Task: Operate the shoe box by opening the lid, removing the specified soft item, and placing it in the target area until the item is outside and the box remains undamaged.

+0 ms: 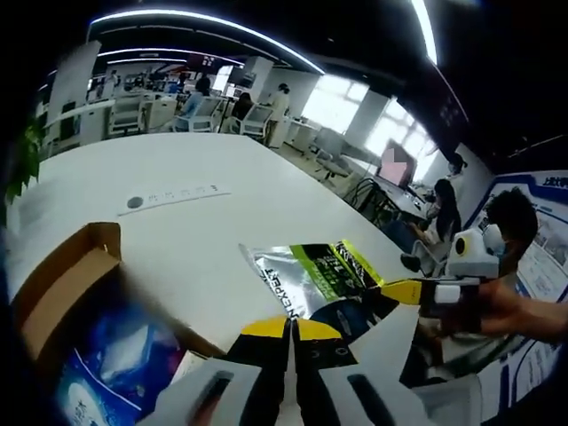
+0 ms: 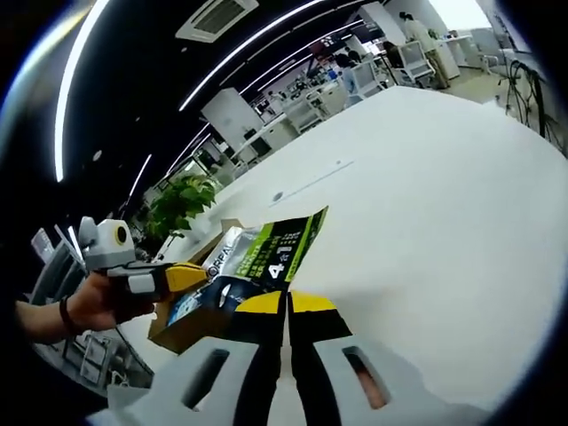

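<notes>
Shut tight, left claw [image 1: 288,330], tips pinching the near edge of the foil pouch [image 1: 311,275]. Shut likewise, right claw [image 2: 286,306], gripping the same pouch at another edge. Held just past the open shoe box [image 1: 67,284], above the white surface [image 1: 222,213]. Best done by keeping both grips even, steering clear of the cardboard flap, lowering flat onto bare surface, then letting go.

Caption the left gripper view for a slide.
Silver-green pouch outside the open cardboard box, left gripper and right gripper at it.

White table [image 1: 266,204] bearing open shoe box [image 1: 67,293].
</notes>
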A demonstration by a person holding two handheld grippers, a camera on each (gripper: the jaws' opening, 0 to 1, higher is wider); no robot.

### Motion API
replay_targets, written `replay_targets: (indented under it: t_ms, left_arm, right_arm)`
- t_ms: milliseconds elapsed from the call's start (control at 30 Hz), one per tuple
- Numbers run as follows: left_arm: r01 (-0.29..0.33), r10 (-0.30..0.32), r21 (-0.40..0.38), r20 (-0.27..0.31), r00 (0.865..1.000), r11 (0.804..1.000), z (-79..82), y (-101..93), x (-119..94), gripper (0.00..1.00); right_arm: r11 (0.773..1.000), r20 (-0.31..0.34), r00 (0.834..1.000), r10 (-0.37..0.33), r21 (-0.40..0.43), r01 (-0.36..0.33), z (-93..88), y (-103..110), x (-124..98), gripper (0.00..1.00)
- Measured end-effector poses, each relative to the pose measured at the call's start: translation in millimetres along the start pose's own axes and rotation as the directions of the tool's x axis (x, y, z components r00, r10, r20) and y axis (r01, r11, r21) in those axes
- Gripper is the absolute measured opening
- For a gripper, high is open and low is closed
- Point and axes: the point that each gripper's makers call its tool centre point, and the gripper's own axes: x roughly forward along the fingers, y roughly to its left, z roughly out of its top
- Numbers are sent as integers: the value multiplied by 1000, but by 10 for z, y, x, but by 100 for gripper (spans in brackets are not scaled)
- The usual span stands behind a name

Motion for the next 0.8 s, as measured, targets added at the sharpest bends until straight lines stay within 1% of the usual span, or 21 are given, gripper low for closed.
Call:
replay_targets:
  t_ms: [200,233,400,600,633,800]
  left_arm:
    - [-5,6,14,-6,1000,1000,76,48,94,1]
    - [-7,7,17,-10,1000,1000,97,73,134,1]
    - [-12,13,35,-29,999,999,122,131,243,2]
    - [-26,29,50,-54,998,998,140,206,384,2]
    - [-32,36,63,-66,997,998,132,228,431,2]
    - [-47,51,57,-85,995,997,128,299,552,2]
  right_arm:
    - [1000,-7,1000,-3,-10,3,154,-24,139,0]
    - [1000,-9,1000,-5,-8,5,199,-50,191,0]
    - [1000,-18,1000,-13,-2,13,303,-134,347,0]
    - [1000,-33,999,-20,6,20,381,-231,497,0]
    - [1000,-37,999,-22,4,22,390,-255,526,0]
    - [999,-57,998,-33,16,34,396,-386,627,0]
